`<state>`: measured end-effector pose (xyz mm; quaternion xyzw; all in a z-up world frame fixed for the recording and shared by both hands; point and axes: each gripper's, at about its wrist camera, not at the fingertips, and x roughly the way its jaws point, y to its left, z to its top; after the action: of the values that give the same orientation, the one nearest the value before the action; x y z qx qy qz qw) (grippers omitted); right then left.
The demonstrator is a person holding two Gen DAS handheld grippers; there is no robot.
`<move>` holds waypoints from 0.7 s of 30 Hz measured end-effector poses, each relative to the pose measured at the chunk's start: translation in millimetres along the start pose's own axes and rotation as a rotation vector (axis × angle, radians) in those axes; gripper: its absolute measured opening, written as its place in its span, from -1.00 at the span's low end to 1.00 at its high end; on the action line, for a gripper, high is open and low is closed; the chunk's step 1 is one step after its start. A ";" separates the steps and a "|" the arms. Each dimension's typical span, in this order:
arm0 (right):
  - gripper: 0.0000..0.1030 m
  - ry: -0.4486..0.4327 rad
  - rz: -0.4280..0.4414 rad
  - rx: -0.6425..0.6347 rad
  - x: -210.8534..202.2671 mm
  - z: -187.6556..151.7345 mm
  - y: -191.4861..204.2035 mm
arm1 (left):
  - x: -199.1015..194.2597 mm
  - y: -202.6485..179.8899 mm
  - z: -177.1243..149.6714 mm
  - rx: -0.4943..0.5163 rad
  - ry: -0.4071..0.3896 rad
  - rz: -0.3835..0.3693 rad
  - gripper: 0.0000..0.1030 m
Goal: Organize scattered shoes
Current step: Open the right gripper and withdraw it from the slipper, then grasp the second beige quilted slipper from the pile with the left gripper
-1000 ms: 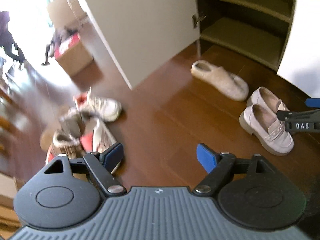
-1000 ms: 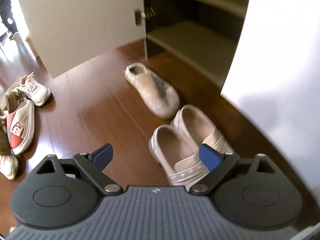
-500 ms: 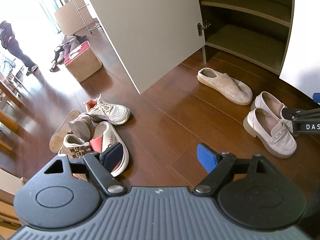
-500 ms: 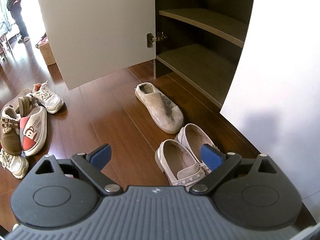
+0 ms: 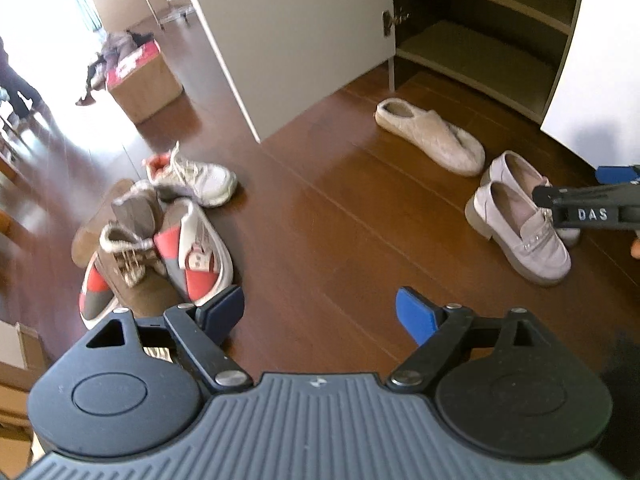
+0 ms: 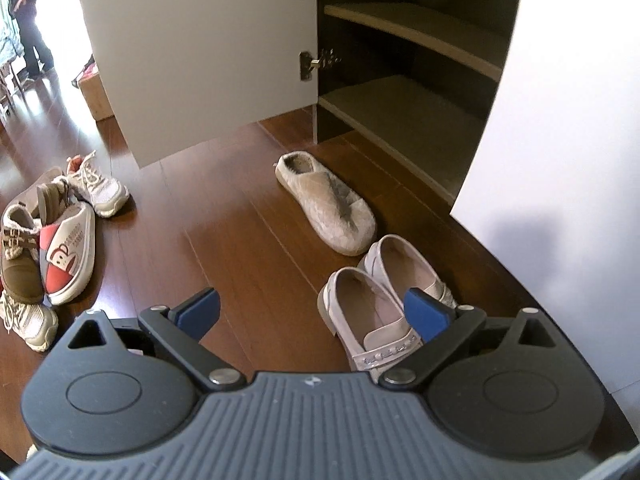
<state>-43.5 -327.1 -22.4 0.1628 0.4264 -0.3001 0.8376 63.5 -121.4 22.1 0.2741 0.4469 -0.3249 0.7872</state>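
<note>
On the brown wood floor [image 5: 320, 208] in the left wrist view, the left gripper [image 5: 320, 312] hangs with its jaws opening and nothing between them. A pile of shoes [image 5: 160, 240] lies just past its left finger. A fuzzy beige slipper [image 5: 432, 136] lies near the open cabinet [image 5: 480, 52]. Two pale loafers [image 5: 520, 216] sit side by side at the right, and the right gripper [image 5: 588, 200] pokes in over them.

From the right wrist view, the right gripper [image 6: 312, 312] hangs with its jaws wide and holding nothing. The loafers [image 6: 376, 308] lie under its right finger. The slipper [image 6: 328, 204] is just behind them, in front of the cabinet [image 6: 408, 92]. The shoe pile [image 6: 52, 240] is well apart, far left.
</note>
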 end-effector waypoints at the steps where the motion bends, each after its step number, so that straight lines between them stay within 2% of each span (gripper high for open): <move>1: 0.89 0.009 0.001 -0.009 3.7 -0.8 2.8 | 1.6 4.5 -3.2 -0.009 0.012 -0.005 0.71; 6: 0.90 0.051 0.008 -0.055 20.7 -5.2 16.1 | 9.5 27.5 -20.0 -0.038 0.068 -0.004 0.72; 10: 0.90 0.077 0.021 -0.086 31.8 -6.0 26.6 | 13.5 61.2 -31.9 -0.126 0.131 -0.017 0.73; 12: 0.91 0.085 0.043 -0.123 38.7 -4.7 36.9 | 19.0 89.4 -37.3 -0.183 0.163 -0.016 0.75; 16: 0.97 0.089 0.145 -0.310 68.1 8.1 90.6 | 43.6 156.6 -53.6 -0.258 0.151 0.051 0.86; 19: 0.97 0.086 0.198 -0.413 94.3 16.6 129.1 | 87.9 222.8 -62.9 -0.314 0.135 0.094 0.86; 21: 0.97 0.079 0.244 -0.511 136.5 32.8 183.2 | 124.4 274.5 -64.9 -0.353 0.112 0.127 0.86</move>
<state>156.6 -253.6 -111.0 0.0080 0.4979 -0.0733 0.8641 285.5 67.7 -78.1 0.1772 0.5219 -0.1754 0.8158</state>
